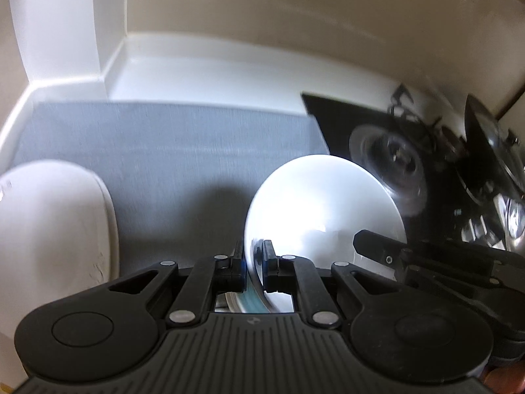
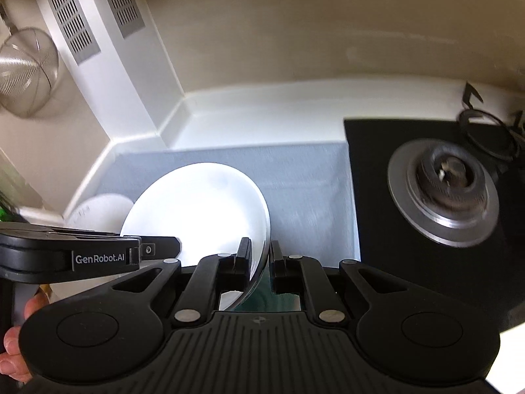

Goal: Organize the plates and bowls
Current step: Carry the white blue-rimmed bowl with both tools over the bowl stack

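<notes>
A white plate [image 1: 325, 210] with a teal underside hangs tilted above the grey mat [image 1: 164, 144]; both grippers hold it at opposite sides of its rim. My left gripper [image 1: 254, 257] is shut on the rim nearest its camera. The right gripper [image 1: 361, 241] reaches in from the right and meets the plate's far side. In the right wrist view the same plate [image 2: 197, 210] sits left of centre, and my right gripper [image 2: 262, 257] is shut on its right rim. There the left gripper [image 2: 175, 246] comes in from the left, held by a hand [image 2: 19, 338]. A white bowl [image 1: 55, 223] stands on the mat at the left.
A black stove top [image 2: 410, 262] with a round metal burner [image 2: 443, 190] lies to the right of the mat [image 2: 311, 177]. The white bowl [image 2: 98, 210] sits behind the plate near the counter's corner. A wire strainer [image 2: 26, 72] hangs on the wall at the upper left.
</notes>
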{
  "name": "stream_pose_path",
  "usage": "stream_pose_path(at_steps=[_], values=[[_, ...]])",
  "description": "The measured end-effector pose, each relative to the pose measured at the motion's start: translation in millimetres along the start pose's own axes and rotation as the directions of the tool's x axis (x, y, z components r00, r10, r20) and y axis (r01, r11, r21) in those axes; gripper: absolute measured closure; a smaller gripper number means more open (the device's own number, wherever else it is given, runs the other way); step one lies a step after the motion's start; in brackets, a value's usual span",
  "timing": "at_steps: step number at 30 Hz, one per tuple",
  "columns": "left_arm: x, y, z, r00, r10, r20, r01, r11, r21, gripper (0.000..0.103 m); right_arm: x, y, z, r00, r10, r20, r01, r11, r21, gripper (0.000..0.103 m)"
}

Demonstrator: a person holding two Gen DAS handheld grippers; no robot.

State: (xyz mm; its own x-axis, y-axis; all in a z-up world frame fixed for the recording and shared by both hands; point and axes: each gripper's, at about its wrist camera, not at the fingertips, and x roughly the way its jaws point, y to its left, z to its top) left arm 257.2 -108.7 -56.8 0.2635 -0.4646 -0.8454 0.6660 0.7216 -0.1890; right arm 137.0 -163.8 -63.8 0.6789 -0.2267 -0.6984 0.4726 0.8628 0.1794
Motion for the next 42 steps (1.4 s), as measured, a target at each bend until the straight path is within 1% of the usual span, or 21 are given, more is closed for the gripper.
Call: stream_pose_path(at_steps=[3,6,14,17,21,31,35,37,38,39,40,41,42], values=[[7.4,0.3,-6.0,1.000,0.006,-0.023,-0.006,1.000,0.004,0.094,5.0,-2.8,-12.8,1.000,-0.010,-0.027,0.010,1.000,0.007,0.092],[9.1,-1.1,-11.7,1.000,0.014,-0.028,-0.013,1.000,0.015,0.094,6.8,-2.5,-22.1,0.999,-0.020,-0.035,0.020,1.000,0.002,0.092],[17.2,-2.7,-17.5,0.999,0.017,-0.043,-0.016,0.999,0.028,0.093,9.9,-5.8,-30.3,0.999,-0.024,-0.049,0.024,1.000,0.004,0.092],[19.0,-2.6,-19.0,0.999,0.017,-0.040,-0.016,1.000,0.027,0.093,10.2,-5.1,-30.7,0.999,-0.024,-0.041,0.024,1.000,-0.006,0.092],[18.9,-2.5,-21.2,1.000,0.021,-0.017,-0.021,0.999,0.037,0.093,12.3,-3.7,-31.0,0.999,-0.026,-0.032,0.025,0.999,-0.026,0.092],[21.8,5.8,-29.0,0.999,-0.032,0.024,0.032,0.999,0.037,0.092,12.1,0.2,-33.8,0.999,-0.036,-0.006,0.036,0.996,-0.082,0.091],[24.4,7.2,-30.0,0.999,-0.051,0.014,0.051,0.998,0.032,0.092,11.9,1.9,-33.2,0.999,-0.049,0.004,0.050,0.993,-0.107,0.091],[25.7,7.2,-29.8,0.998,-0.057,0.003,0.056,0.998,0.031,0.091,11.8,2.3,-33.0,0.998,-0.055,0.006,0.056,0.992,-0.114,0.091],[26.0,7.0,-29.6,0.998,-0.059,0.002,0.058,0.998,0.028,0.087,12.2,2.4,-32.9,0.998,-0.064,0.006,0.064,0.991,-0.120,0.090],[26.0,7.1,-29.2,0.998,-0.055,0.002,0.055,0.998,0.023,0.085,12.5,3.2,-33.2,0.996,-0.083,0.009,0.084,0.988,-0.133,0.090],[25.3,7.1,-28.5,0.999,-0.050,0.007,0.050,0.999,0.020,0.085,13.4,3.0,-33.2,0.995,-0.095,0.005,0.095,0.986,-0.140,0.090],[24.6,7.7,-28.0,0.999,-0.052,0.008,0.052,0.998,0.020,0.084,13.7,1.6,-33.1,0.996,-0.088,0.000,0.087,0.987,-0.132,0.088],[24.2,8.3,-27.2,0.998,-0.060,0.005,0.060,0.998,0.013,0.079,14.2,0.0,-32.7,0.997,-0.079,-0.008,0.077,0.989,-0.123,0.088]])
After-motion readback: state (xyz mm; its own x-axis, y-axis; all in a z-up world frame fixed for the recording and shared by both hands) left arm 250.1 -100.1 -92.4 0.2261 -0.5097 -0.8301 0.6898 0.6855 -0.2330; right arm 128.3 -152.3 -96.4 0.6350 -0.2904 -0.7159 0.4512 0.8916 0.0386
